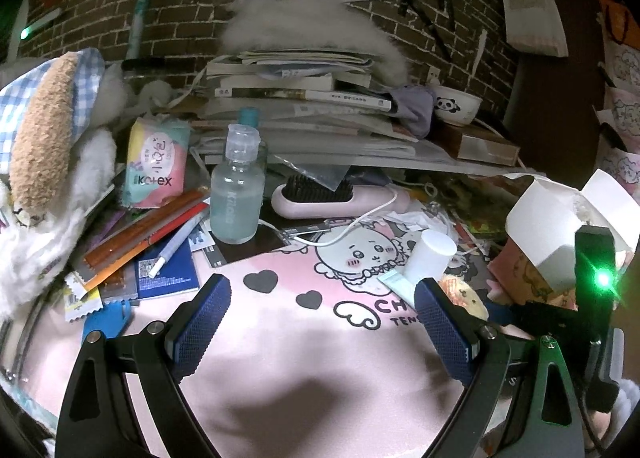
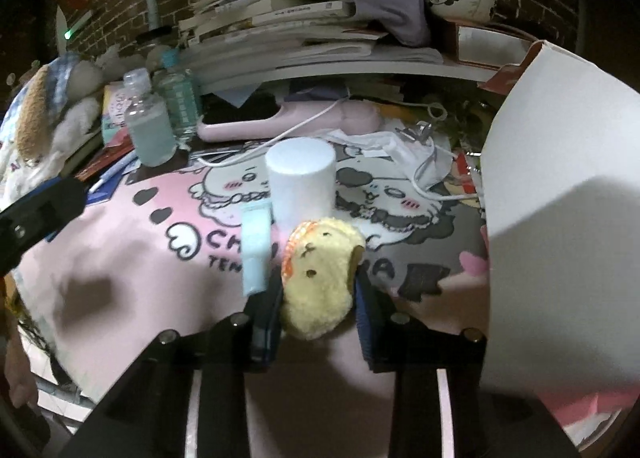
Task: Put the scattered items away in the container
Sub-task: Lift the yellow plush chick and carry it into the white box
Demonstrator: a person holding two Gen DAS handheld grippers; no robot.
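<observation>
My right gripper [image 2: 318, 298] is shut on a small yellow plush toy [image 2: 320, 278], held just above the pink cartoon mat [image 2: 140, 250]. Right in front of the toy lie a pale blue tube [image 2: 255, 250] with a white cylindrical cap [image 2: 301, 182]. A white cardboard box [image 2: 560, 198] stands open at the right, close beside the gripper. My left gripper [image 1: 320, 322] hangs open over the mat [image 1: 304, 338] with nothing between its fingers; the tube's white cap [image 1: 432, 258] and the plush toy [image 1: 466, 292] sit by its right finger, and the white box [image 1: 560, 226] is at the far right.
A clear bottle [image 1: 236, 194], a pink hairbrush [image 1: 332, 198], a Kotex pack [image 1: 156, 162], red sticks and a pen [image 1: 176, 246] clutter the mat's back left. A book stack [image 1: 304, 98] and a panda bowl [image 1: 456, 104] fill the shelf behind. A large plush [image 1: 44, 162] sits left.
</observation>
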